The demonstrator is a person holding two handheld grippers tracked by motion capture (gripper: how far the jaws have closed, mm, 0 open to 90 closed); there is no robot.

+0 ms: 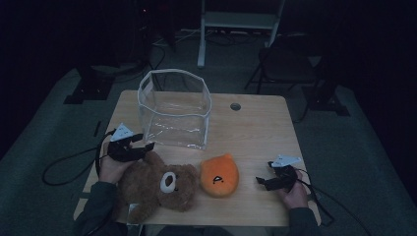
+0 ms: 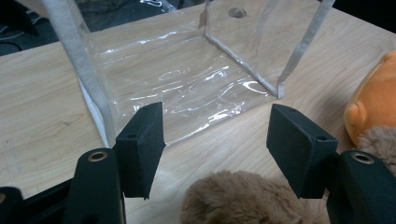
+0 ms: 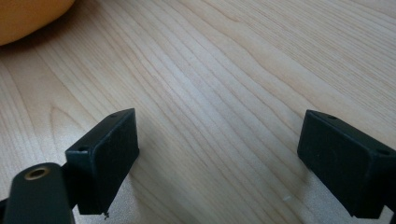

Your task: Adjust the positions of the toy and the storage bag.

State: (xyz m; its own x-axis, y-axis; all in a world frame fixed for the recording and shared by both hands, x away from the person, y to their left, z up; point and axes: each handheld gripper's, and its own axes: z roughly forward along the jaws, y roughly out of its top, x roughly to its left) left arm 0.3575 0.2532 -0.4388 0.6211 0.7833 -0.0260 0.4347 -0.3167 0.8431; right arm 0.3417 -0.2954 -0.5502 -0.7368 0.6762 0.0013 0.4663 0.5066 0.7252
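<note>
A light wooden table stands in a dim room, seen from above, with a person's forearms reaching in from the near edge. Toward the back left of the tabletop sits a clear plastic storage bag with white fabric edging, standing open and upright with nothing visible inside. Near the front edge lies a brown plush teddy bear with a white muzzle, and just to its right, about touching it, sits a round orange plush toy with a small dark face. A small round metal-rimmed hole is set in the tabletop to the right of the bag. The left gripper is held at the bear's upper left, just above its fur, with its two black jaws spread wide and grasping nothing; in the left gripper view the bag's lower corner lies beyond the jaws and brown fur shows between them. The right gripper rests low over bare wood, near the orange toy's right side but apart from it, its jaws likewise spread and empty.
</note>
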